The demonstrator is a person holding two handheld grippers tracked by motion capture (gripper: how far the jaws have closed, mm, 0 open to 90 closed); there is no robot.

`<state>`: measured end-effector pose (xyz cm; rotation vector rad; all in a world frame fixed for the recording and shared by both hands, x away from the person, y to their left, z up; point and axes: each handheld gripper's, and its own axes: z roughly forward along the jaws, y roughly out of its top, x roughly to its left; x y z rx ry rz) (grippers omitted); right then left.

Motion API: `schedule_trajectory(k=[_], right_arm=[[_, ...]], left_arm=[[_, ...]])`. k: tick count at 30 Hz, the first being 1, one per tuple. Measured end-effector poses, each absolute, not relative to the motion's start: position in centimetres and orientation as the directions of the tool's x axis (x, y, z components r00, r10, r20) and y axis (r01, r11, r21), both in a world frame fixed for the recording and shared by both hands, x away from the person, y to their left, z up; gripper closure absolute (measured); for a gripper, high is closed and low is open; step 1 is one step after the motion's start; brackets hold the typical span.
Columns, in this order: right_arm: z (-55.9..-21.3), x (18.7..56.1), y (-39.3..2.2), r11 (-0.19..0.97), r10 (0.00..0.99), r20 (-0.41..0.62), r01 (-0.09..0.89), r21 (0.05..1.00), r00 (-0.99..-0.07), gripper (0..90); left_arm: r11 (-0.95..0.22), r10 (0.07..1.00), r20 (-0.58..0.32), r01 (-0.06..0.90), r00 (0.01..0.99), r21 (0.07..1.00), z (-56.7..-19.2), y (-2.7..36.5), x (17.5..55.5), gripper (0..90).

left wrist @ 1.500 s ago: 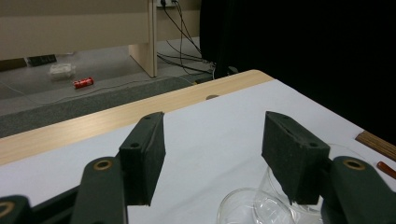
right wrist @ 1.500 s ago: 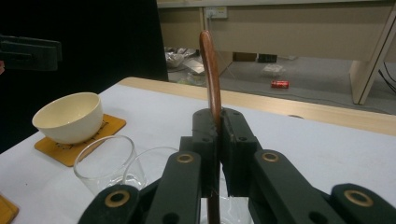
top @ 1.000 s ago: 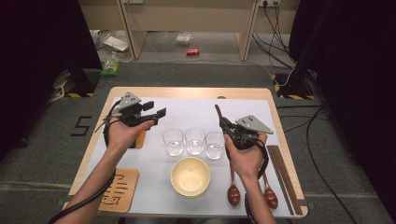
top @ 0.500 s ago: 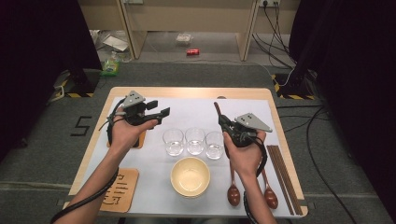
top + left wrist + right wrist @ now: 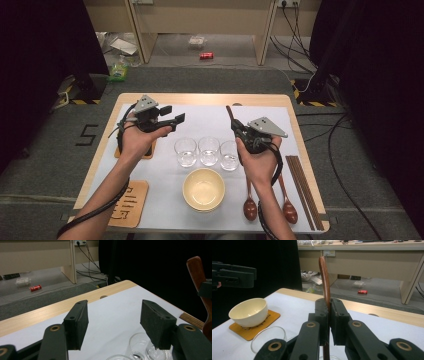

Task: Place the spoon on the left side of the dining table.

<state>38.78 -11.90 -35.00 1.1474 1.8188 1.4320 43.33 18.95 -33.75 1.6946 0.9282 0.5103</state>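
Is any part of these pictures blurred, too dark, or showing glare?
High view: even light on the table, black curtains at both sides lose all detail. Left gripper view: open left gripper sharp, glasses cut off at the bottom edge. Right gripper view: right gripper and its wooden spoon sharp, background softer, no strong glare.

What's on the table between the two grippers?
Three empty glasses stand in a row between the left gripper and the right gripper, which holds a wooden spoon; the high view shows it.
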Motion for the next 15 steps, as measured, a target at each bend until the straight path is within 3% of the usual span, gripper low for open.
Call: schedule_trajectory(k=[15], right_arm=[[-34.6, 39.4, -10.6, 0.083, 0.864, 0.065, 0.268, 0.960, -0.500, 85.1]], left_arm=[[-0.105, 0.771, -0.123, 0.314, 0.625, 0.943, -32.9, 17.7, 43.4, 38.7]])
